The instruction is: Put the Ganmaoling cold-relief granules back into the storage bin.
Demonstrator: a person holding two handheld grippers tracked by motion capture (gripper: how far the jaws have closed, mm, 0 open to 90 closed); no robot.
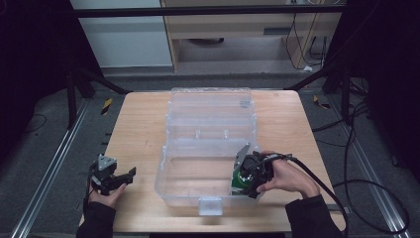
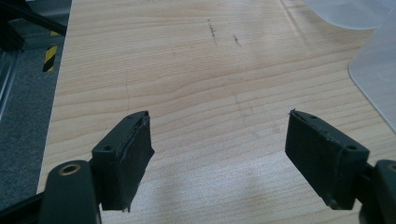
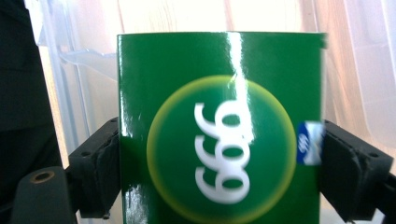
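On a wooden table (image 1: 133, 124), the right gripper (image 1: 250, 176) pinches a glossy green box (image 3: 219, 126) by its two side faces inside a clear plastic case (image 1: 208, 148). It looks light, stiff and slippery. The left gripper (image 2: 219, 149) rests nearby, jaws spread and empty.

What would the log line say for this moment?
right gripper: shut on green box, inside clear plastic case | left gripper: open, over wooden table, holding nothing

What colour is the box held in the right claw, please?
Glossy green box with a yellow-ringed circle; clearest in the right gripper view.
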